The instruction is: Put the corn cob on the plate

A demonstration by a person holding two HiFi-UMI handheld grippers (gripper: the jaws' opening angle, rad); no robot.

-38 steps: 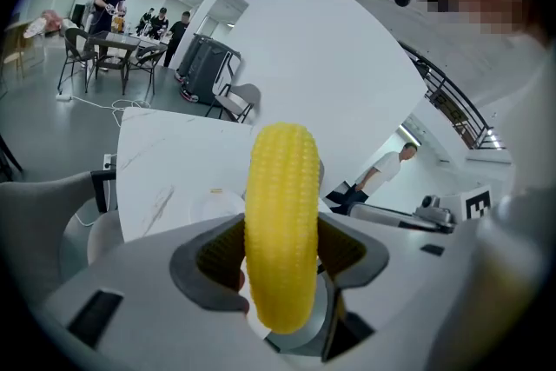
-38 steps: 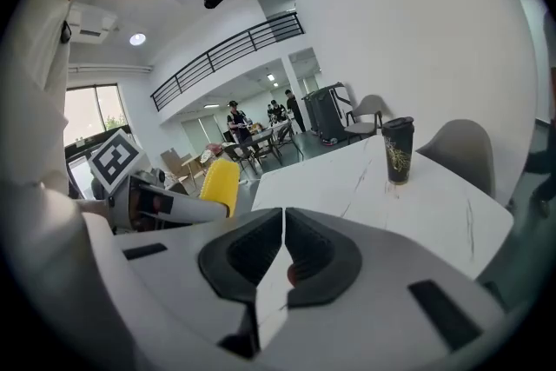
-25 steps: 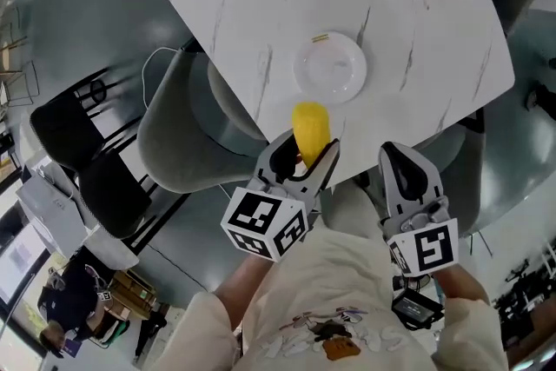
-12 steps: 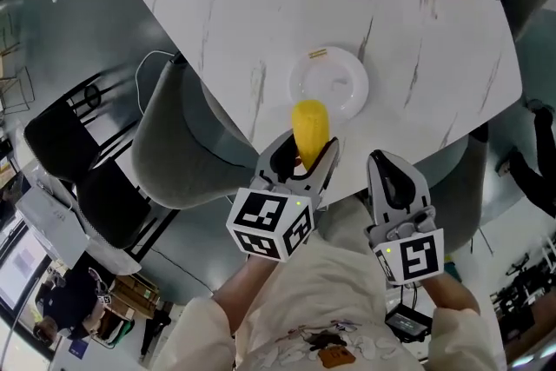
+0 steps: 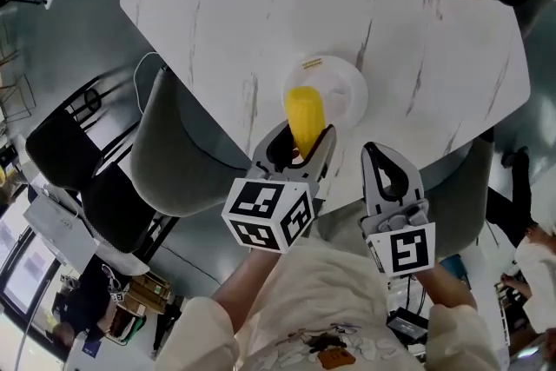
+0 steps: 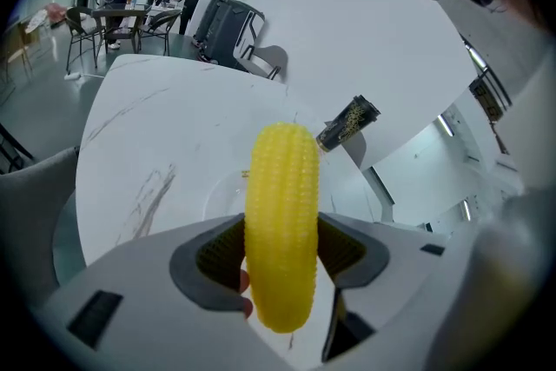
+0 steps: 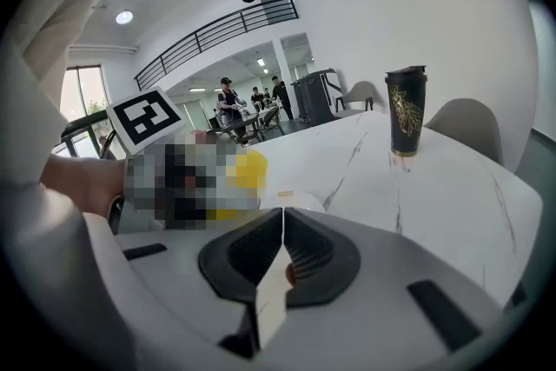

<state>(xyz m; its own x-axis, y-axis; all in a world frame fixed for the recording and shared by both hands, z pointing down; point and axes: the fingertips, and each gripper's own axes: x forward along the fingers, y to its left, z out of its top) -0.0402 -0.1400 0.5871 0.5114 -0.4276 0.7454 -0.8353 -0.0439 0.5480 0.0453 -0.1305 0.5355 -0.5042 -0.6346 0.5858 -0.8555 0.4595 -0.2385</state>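
White, grey-veined marble is the top of the bench [image 5: 261, 13], and a small white plate [image 5: 347, 96] sits near its closest edge. Your left claw [image 5: 300, 145] hovers above that edge, jaws clamped on the lower half of the yellow corn cob [image 5: 304, 113]. The cob's tip overlaps the plate's near rim. Your right claw [image 5: 387, 169] is just beside it, jaws pressed together on nothing. My judgement of the risk: the cob is round, so if you let go here it may strike the rim, roll, and fall off the bench edge.
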